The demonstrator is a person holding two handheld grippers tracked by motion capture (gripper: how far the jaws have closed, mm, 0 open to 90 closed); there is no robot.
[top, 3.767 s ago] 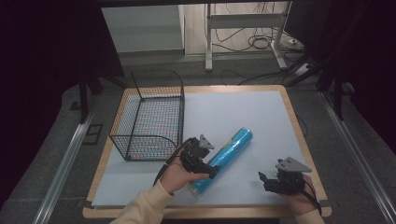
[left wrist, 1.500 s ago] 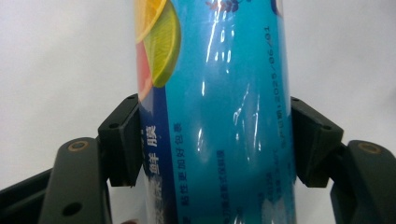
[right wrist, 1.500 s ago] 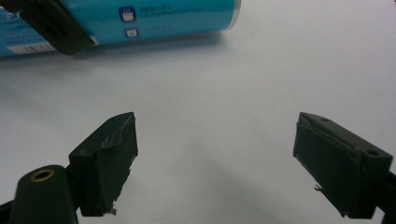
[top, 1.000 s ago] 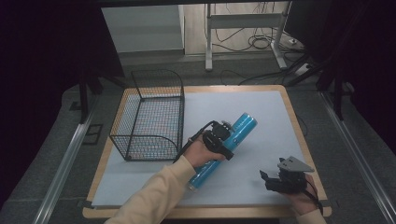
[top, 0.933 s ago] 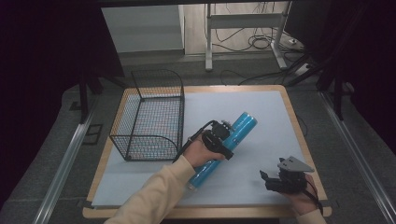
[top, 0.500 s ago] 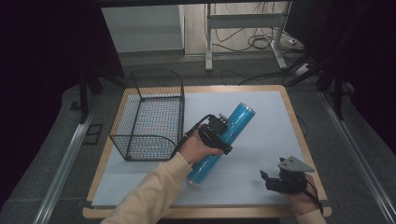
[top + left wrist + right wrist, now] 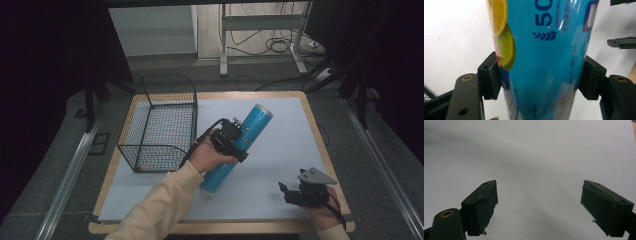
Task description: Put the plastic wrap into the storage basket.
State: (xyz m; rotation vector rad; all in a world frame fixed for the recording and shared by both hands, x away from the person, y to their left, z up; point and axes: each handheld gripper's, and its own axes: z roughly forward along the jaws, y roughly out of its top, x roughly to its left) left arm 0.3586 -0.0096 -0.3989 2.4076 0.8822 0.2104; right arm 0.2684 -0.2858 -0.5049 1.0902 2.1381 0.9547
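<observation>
Basket [image 7: 162, 127] beside gripped tube [image 7: 235, 150], table [image 7: 280, 150]

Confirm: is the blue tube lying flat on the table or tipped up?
Tipped up. The left gripper is shut on the blue tube; its far end is raised, near end low by the table.

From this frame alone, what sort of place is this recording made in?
Probably a lab or workshop set up for recording, not a home: a wooden-edged table with a white mat, metal rails on grey carpet beside it, and loose cables by a desk frame behind.
</observation>
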